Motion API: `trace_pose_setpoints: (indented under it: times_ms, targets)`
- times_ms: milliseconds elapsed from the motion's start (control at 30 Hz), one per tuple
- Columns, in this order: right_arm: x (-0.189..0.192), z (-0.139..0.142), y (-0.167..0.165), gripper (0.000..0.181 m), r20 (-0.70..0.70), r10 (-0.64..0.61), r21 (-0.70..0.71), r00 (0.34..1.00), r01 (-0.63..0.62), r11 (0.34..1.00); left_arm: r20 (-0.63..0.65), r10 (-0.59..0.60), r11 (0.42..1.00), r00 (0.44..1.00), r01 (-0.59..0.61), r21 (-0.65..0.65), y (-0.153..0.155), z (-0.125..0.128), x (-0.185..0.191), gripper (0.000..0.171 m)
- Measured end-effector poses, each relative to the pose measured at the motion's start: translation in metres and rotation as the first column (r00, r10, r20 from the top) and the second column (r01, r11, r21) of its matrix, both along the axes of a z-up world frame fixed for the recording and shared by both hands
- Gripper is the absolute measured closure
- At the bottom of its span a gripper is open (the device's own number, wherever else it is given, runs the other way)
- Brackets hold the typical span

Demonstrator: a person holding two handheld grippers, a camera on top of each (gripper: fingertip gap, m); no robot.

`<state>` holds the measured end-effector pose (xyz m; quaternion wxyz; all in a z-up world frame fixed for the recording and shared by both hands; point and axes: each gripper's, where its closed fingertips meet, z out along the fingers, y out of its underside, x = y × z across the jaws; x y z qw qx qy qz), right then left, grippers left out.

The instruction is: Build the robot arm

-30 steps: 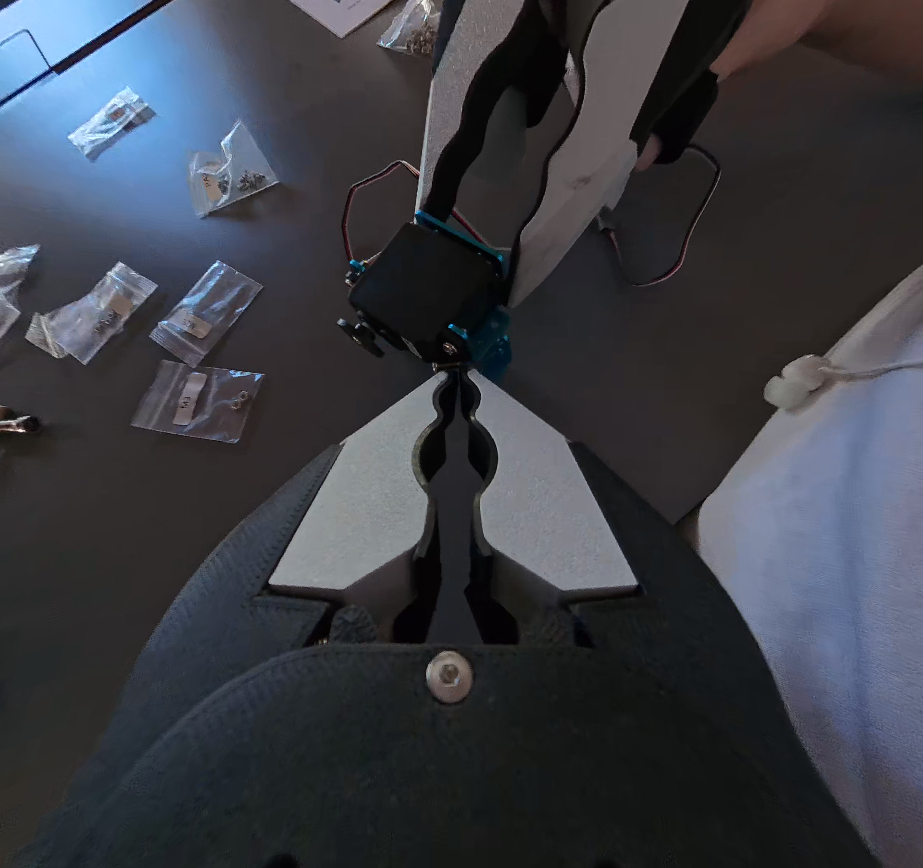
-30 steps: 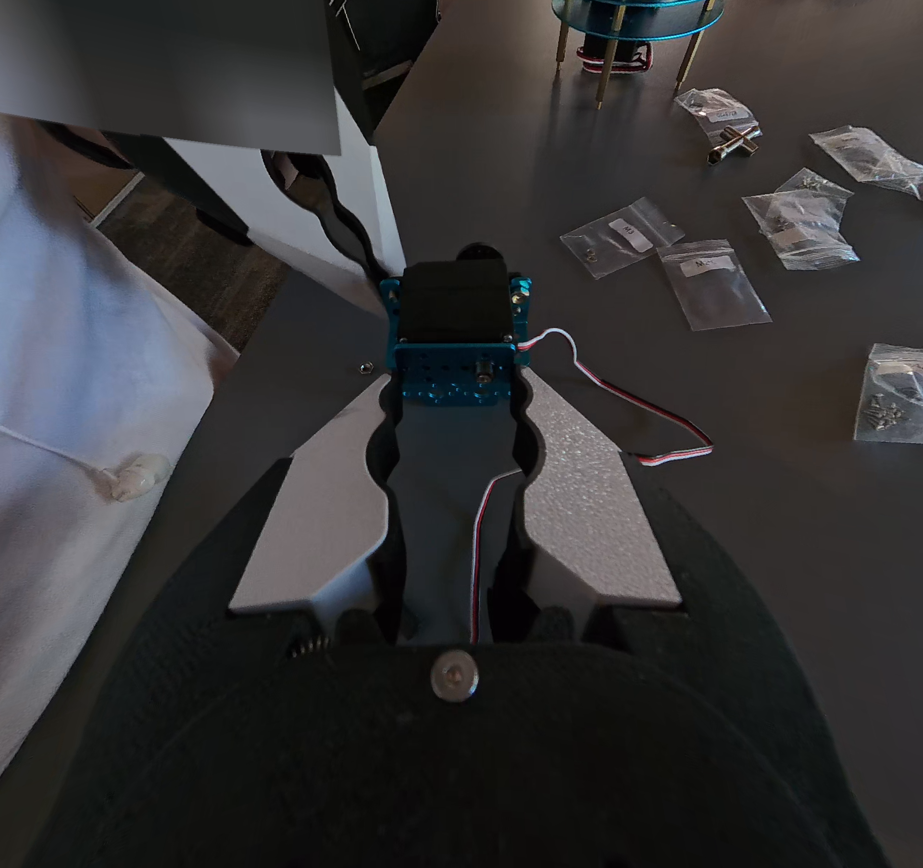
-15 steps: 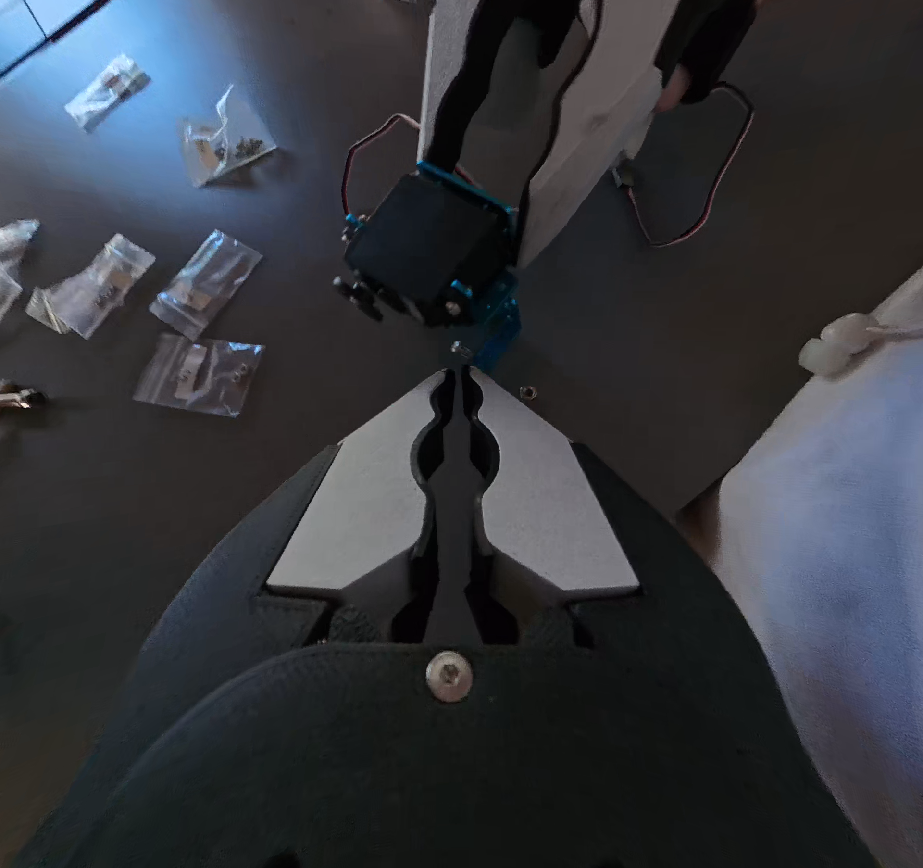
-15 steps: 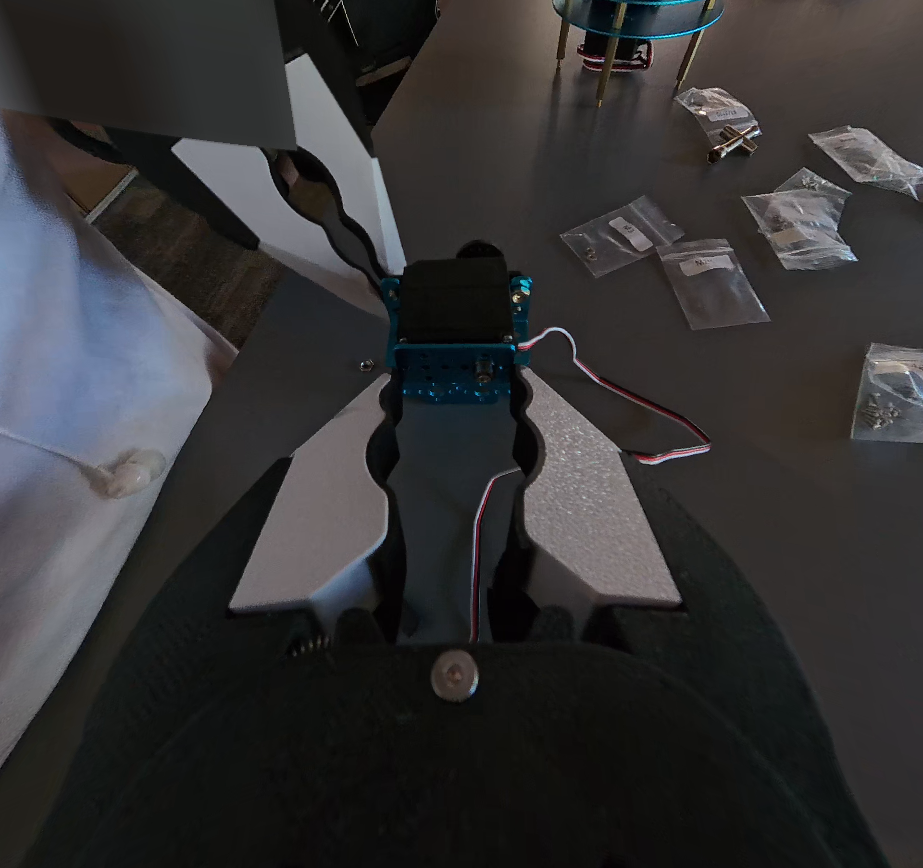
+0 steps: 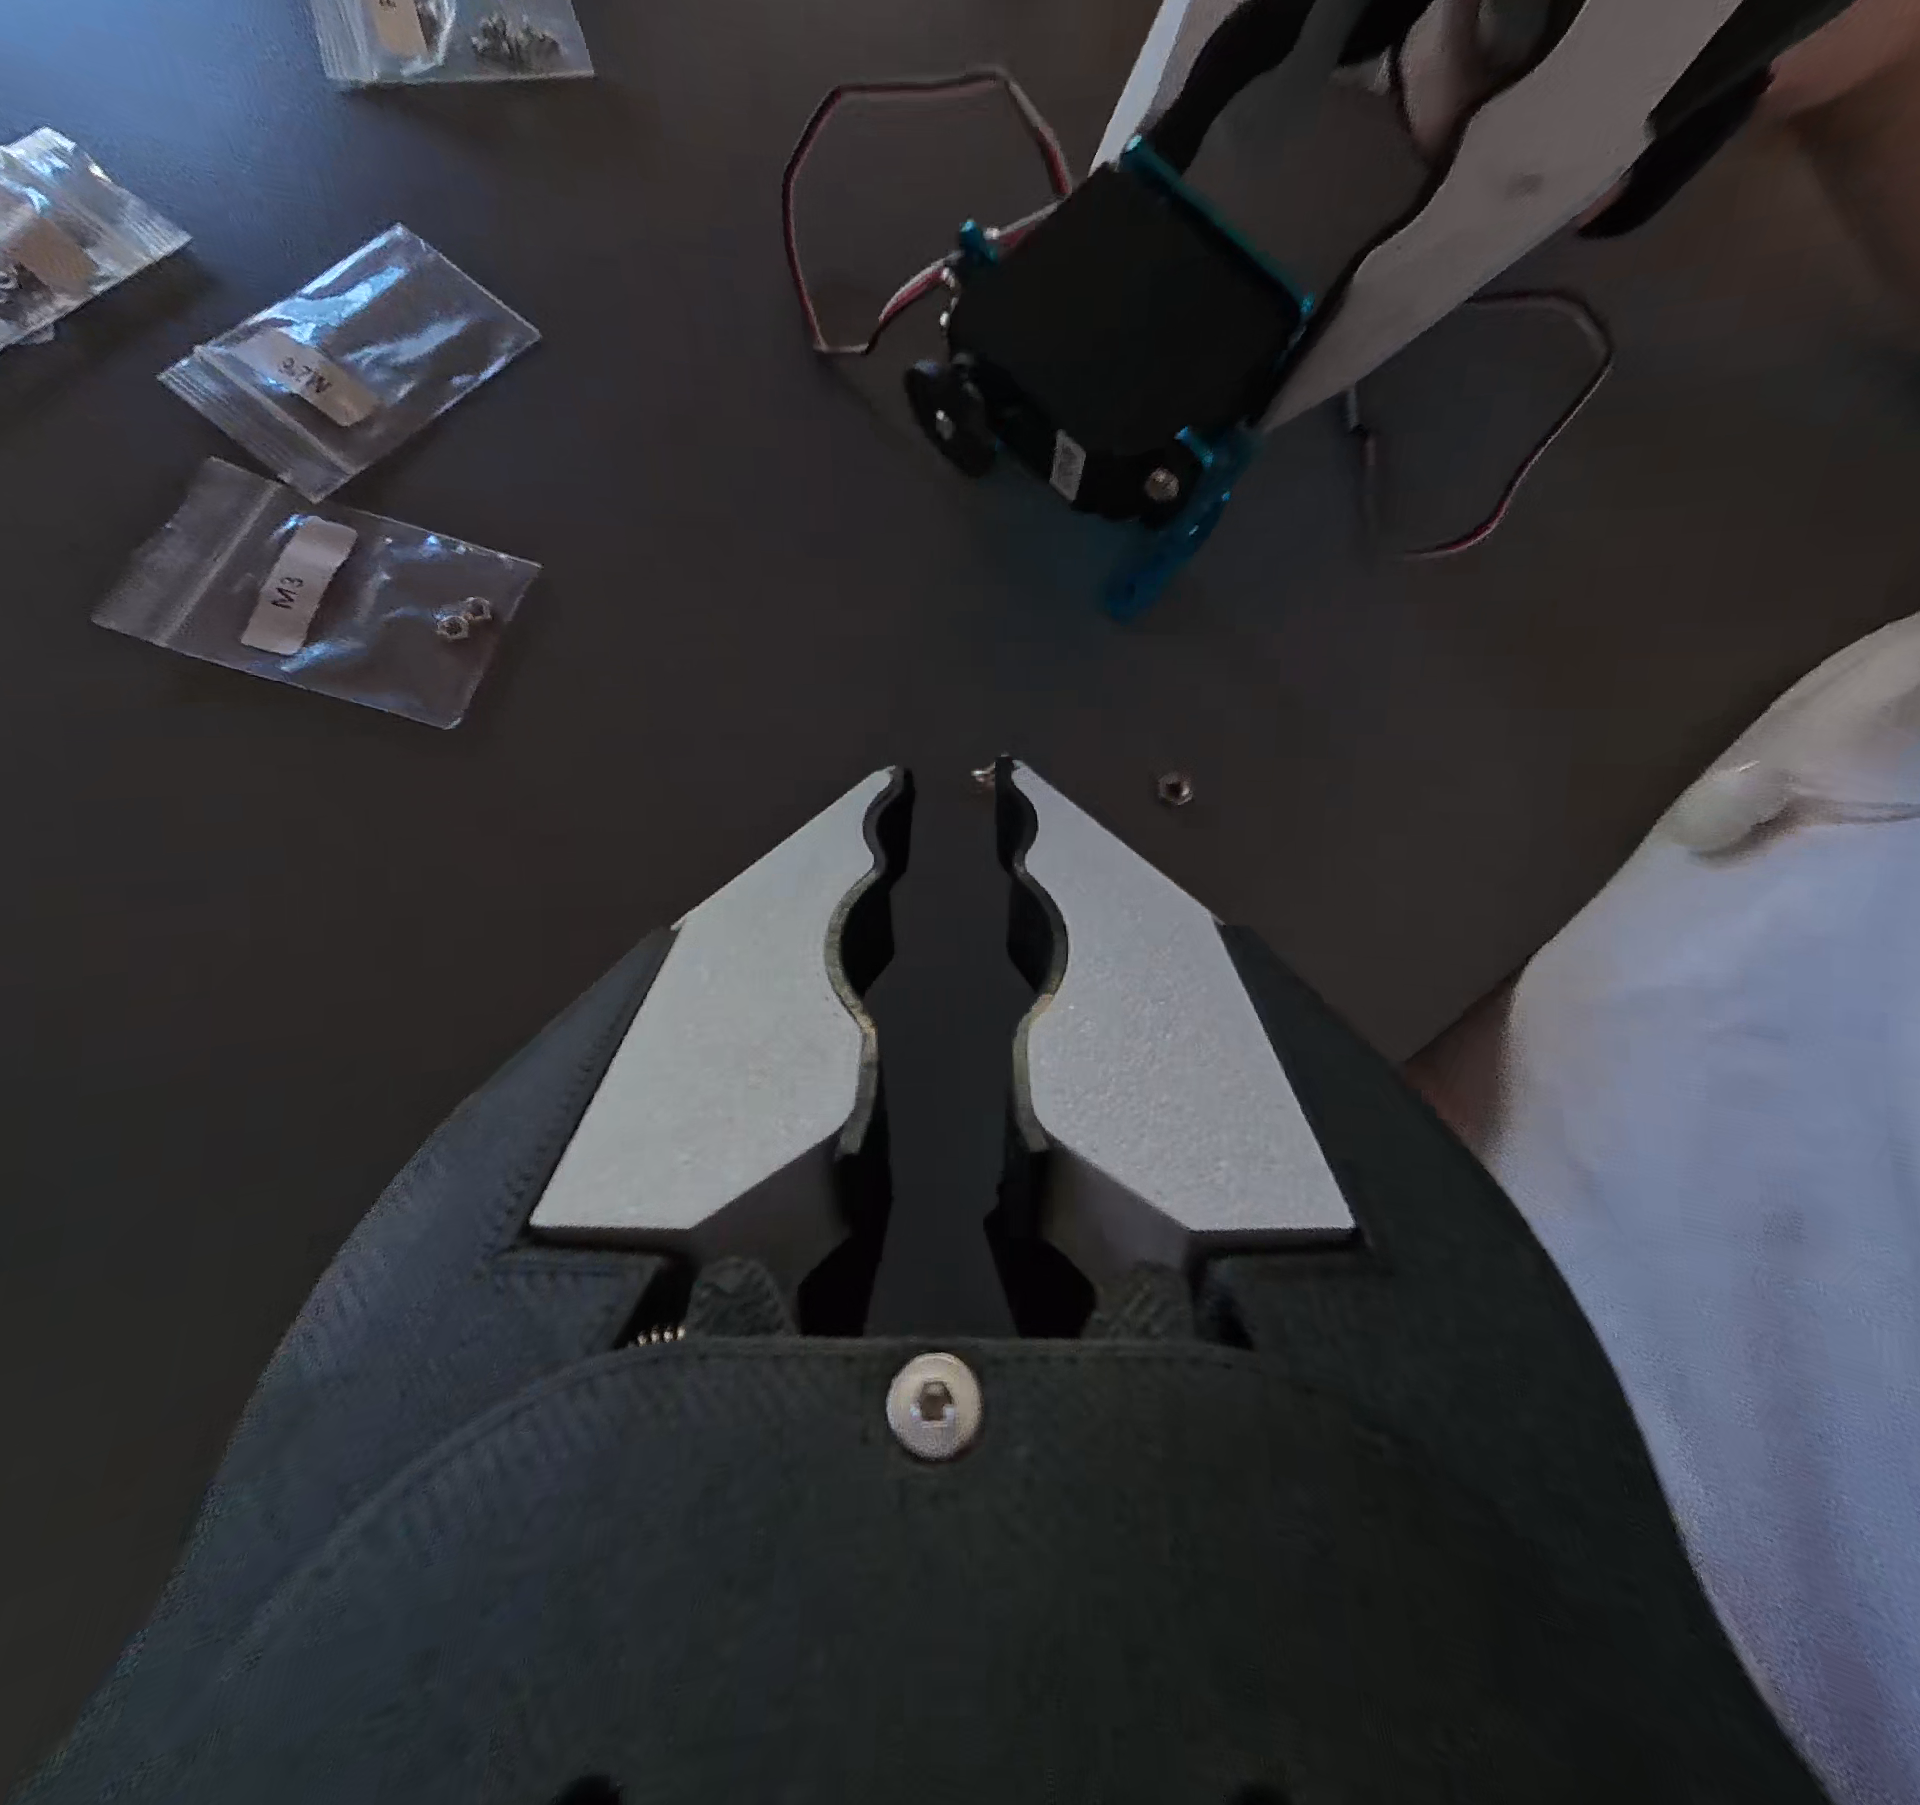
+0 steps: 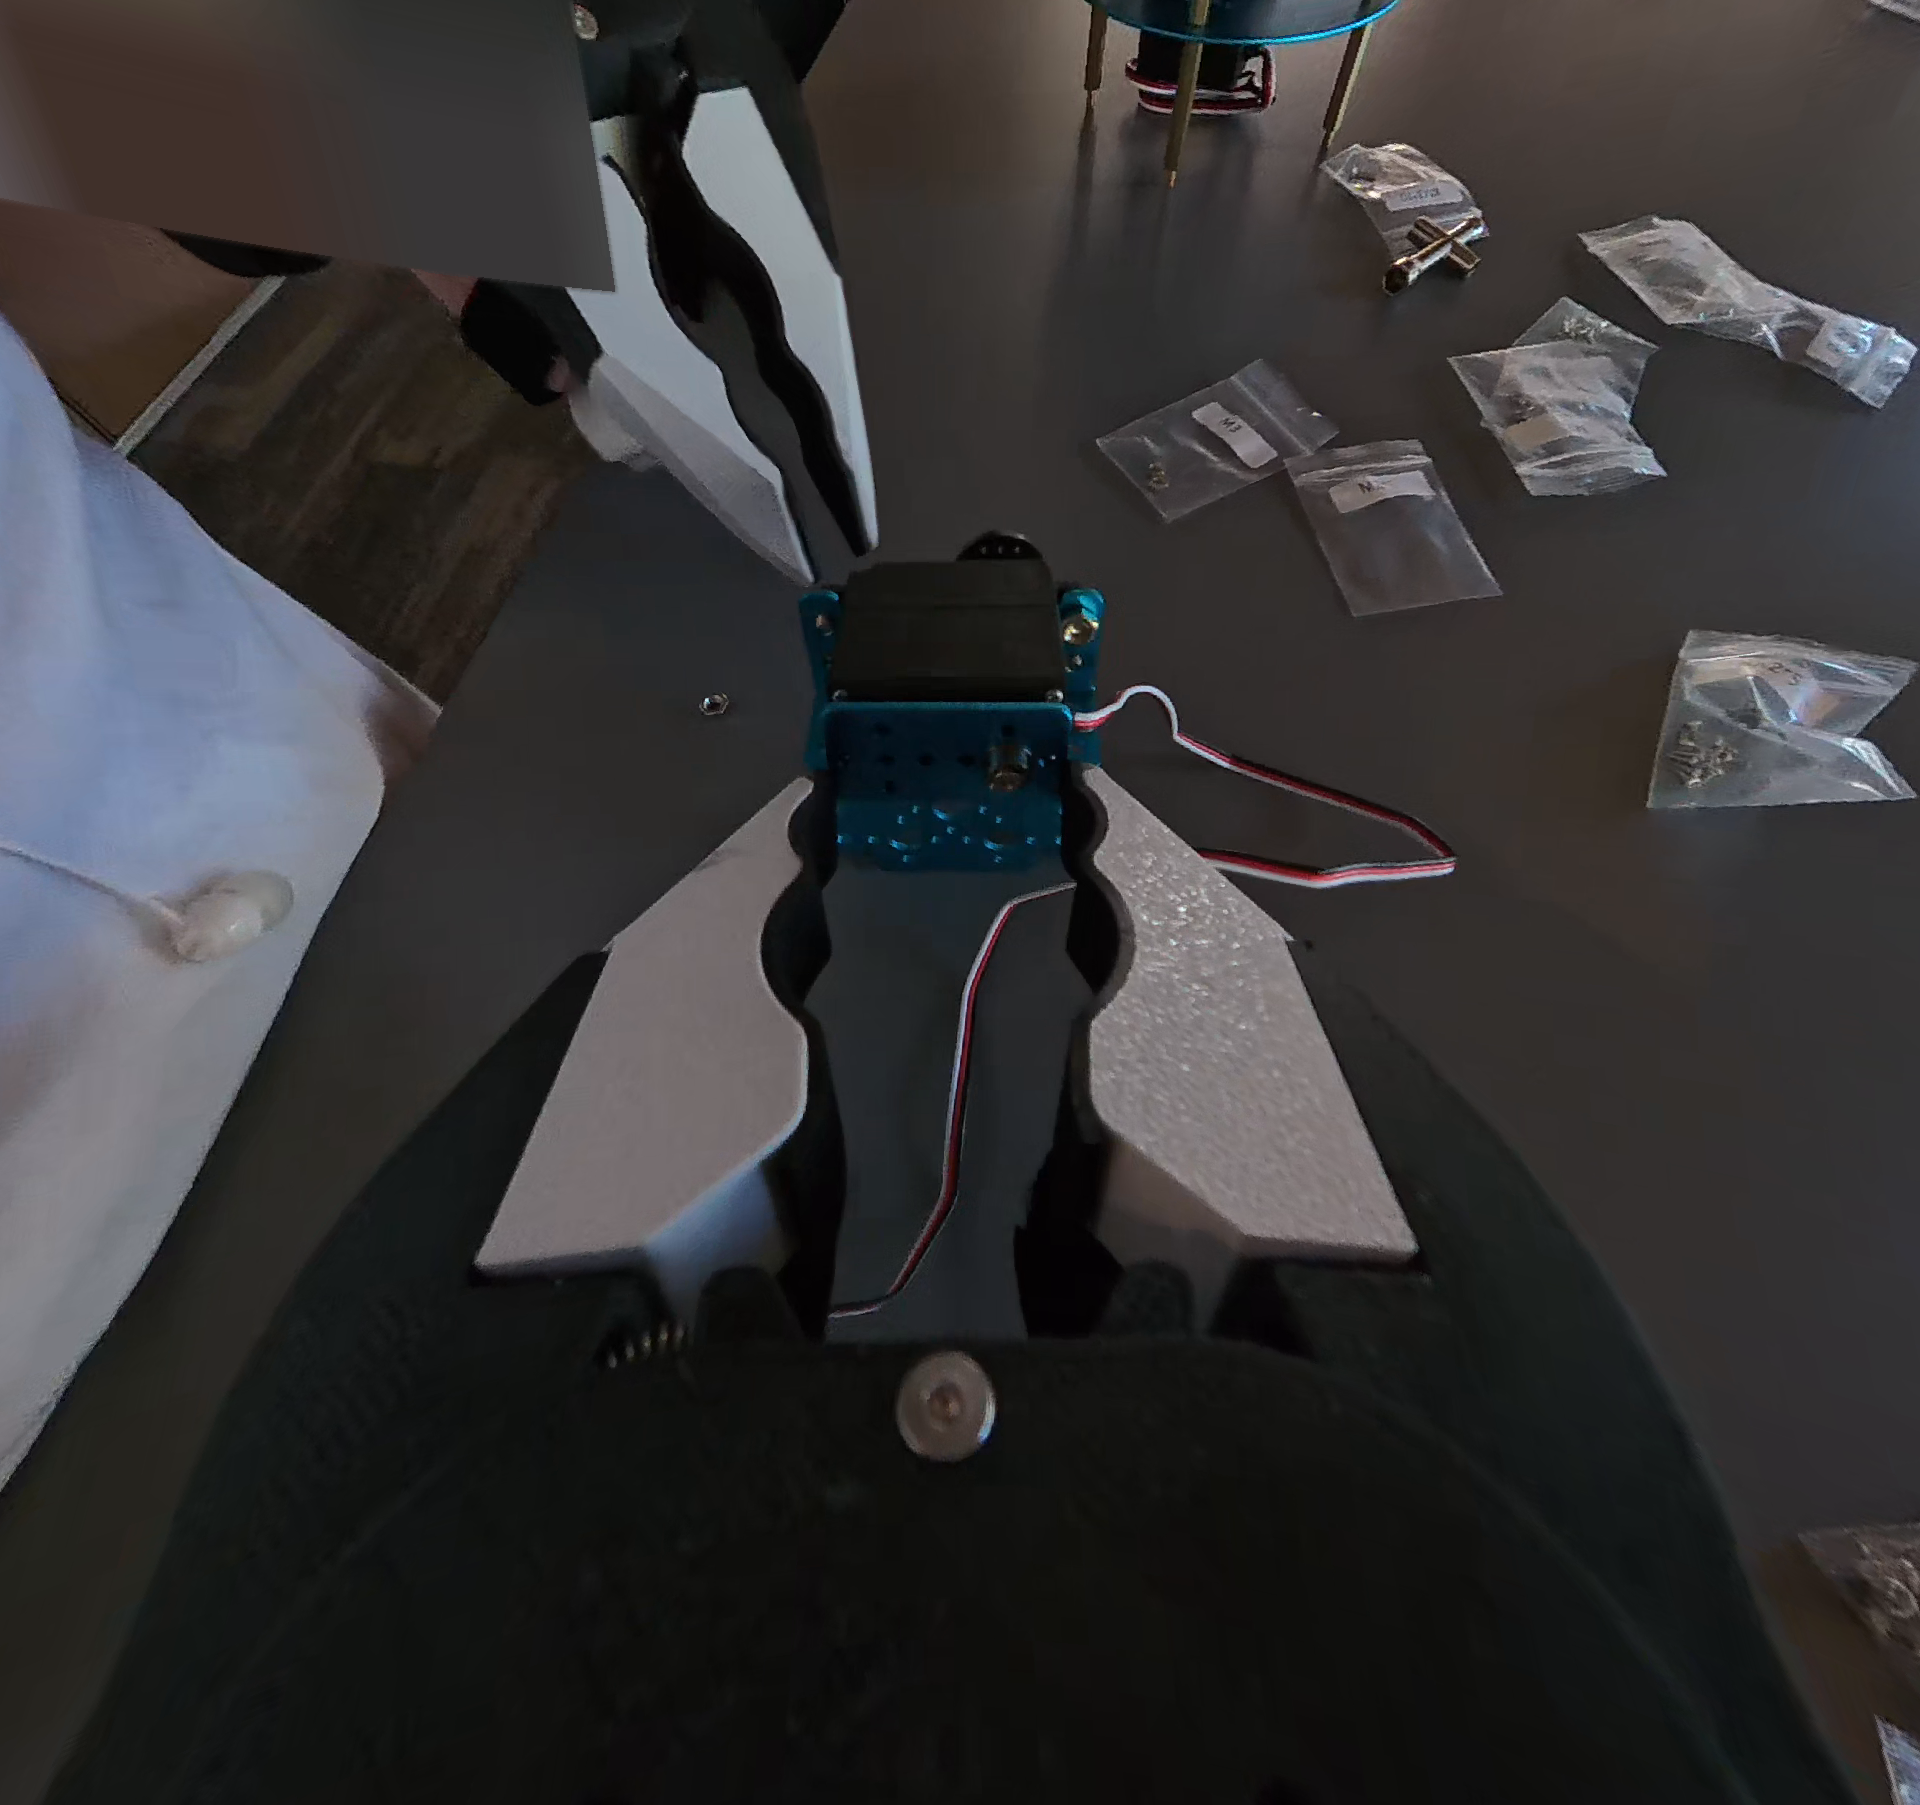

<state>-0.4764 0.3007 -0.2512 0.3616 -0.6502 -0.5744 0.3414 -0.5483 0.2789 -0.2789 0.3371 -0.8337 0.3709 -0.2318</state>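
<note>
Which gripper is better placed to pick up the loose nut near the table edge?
Left, probably. The left gripper is open, with its tips close beside the nut. The right gripper is shut on the blue servo bracket and is farther from it.

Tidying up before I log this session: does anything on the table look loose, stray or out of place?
Yes. A small hex nut lies loose on the dark table, outside the clear parts bags, near the table edge. Another tiny metal piece sits at the left gripper fingertips.
</note>
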Motion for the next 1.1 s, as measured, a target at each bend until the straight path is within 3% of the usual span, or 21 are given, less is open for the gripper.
trace_pose_setpoints:
  times_ms: [100,467,600,700,833,1100]
  targets:
    - [-0.001,0.0,0.0,0.137,-0.008,0.0,0.006,1.0,0.0,1.0,-0.043,-0.041,0.999,0.998,0.04,-0.022,-0.004,-0.008,-0.003,0.156]
    - [0.001,0.005,-0.002,0.134,-0.033,0.002,-0.002,0.999,-0.002,1.0,0.026,-0.163,0.985,0.986,0.164,-0.052,-0.014,0.001,-0.005,0.151]
    - [0.006,0.014,0.0,0.134,-0.043,-0.037,0.011,0.998,0.037,0.999,0.057,-0.08,0.993,0.995,0.085,-0.086,-0.017,0.005,0.005,0.14]
    - [0.012,0.018,-0.003,0.134,-0.037,-0.068,0.027,0.997,0.069,0.997,0.021,-0.001,1.0,1.0,0.001,-0.031,-0.017,0.005,0.01,0.133]
    - [0.018,0.022,-0.014,0.136,-0.031,-0.095,0.046,0.995,0.096,0.994,-0.061,0.088,0.995,0.994,-0.085,0.056,-0.013,0.0,0.012,0.134]
    - [0.028,0.025,-0.029,0.138,-0.009,-0.108,0.087,0.994,0.108,0.99,-0.102,0.242,0.967,0.965,-0.232,0.105,-0.006,-0.008,0.012,0.134]
